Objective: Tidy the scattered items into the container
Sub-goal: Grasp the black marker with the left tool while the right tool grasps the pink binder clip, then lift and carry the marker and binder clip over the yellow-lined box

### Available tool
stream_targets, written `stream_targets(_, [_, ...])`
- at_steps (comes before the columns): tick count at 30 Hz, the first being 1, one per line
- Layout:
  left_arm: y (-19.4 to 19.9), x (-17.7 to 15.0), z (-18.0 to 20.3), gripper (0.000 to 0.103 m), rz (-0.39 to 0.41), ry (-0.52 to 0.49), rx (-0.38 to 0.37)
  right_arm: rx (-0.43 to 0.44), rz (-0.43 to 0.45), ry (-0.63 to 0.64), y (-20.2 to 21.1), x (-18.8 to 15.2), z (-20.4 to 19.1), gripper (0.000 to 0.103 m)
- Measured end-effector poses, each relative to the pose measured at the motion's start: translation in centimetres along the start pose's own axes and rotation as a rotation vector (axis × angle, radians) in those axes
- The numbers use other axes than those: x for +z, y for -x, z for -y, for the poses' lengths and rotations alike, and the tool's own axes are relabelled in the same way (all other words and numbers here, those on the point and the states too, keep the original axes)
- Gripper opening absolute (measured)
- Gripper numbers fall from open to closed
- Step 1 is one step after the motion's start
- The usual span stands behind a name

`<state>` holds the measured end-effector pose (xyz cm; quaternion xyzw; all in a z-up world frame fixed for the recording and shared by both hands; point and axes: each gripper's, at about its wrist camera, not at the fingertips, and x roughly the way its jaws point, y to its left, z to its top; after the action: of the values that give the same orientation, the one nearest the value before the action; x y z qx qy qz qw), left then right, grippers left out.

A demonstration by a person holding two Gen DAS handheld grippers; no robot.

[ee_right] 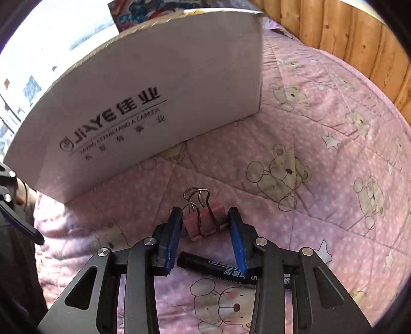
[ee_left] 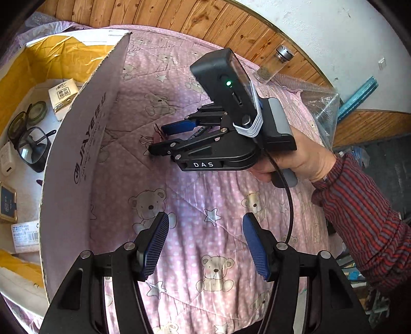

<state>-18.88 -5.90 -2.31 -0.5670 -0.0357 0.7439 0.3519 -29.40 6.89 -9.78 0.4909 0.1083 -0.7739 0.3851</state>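
A pink binder clip (ee_right: 197, 226) lies on the pink bear-print quilt (ee_right: 321, 179), wire handles pointing at the white cardboard box (ee_right: 154, 102). My right gripper (ee_right: 204, 213) is open, one blue pad on each side of the clip, close but not pressing. A black marker (ee_right: 218, 268) lies just behind the clip, under the fingers. From the left wrist view, the right gripper (ee_left: 156, 138) is low on the quilt beside the box wall (ee_left: 84, 144), held by a hand in a striped sleeve. My left gripper (ee_left: 205, 218) hovers open and empty above the quilt.
Inside the box lie glasses (ee_left: 30, 146), a tape roll (ee_left: 37, 113), a small carton (ee_left: 63, 97) and a white charger (ee_left: 6, 159). A glass jar (ee_left: 274, 64) and clear bubble wrap (ee_left: 321, 108) sit at the quilt's far edge by the wood-panelled wall (ee_left: 205, 20).
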Motion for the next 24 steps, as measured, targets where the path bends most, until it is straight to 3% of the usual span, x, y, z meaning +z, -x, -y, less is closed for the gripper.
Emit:
stream_targets(4, [-1.4, 1.3, 0.2, 0.061, 0.001, -0.009, 0.022, 0.0, 0.127, -0.134, 3.4, -1.7, 1.7, 0.038])
stream_targets(8, [-3.7, 3.2, 0.6, 0.061, 0.009, -0.033, 0.072, -0.157, 0.22, -0.336, 8.7, -5.0, 3.9, 0.038])
stream_targets(11, [-6.8, 5.1, 1.4, 0.061, 0.017, -0.077, 0.111, -0.25, 0.275, -0.544, 12.7, -9.0, 5.3, 0.038])
stream_targets(16, [-11.9, 7.4, 1.6, 0.061, 0.03, -0.147, 0.227, -0.28, 0.389, -0.787, 17.3, -15.6, 5.3, 0.038])
stream_targets(18, [-12.7, 8.1, 1.4, 0.056, 0.049, -0.149, 0.241, -0.279, 0.421, -0.851, 18.1, -17.8, 4.6, 0.038])
stream_targets(19, [-12.6, 8.2, 1.7, 0.034, 0.057, -0.166, 0.237, -0.276, 0.432, -0.88, 18.2, -18.8, 4.1, 0.038])
stream_targets(20, [-12.8, 8.2, 2.0, 0.023, 0.046, -0.199, 0.254, -0.272, 0.441, -0.908, 18.3, -19.8, 3.5, 0.038])
stream_targets(22, [-12.6, 7.7, 2.5, 0.014, 0.047, -0.235, 0.271, -0.246, 0.454, -0.948, 17.9, -21.2, 2.9, 0.038])
stream_targets(24, [-12.1, 7.4, 2.4, 0.014, 0.036, -0.22, 0.26, -0.237, 0.447, -0.963, 17.1, -21.8, 2.1, 0.038])
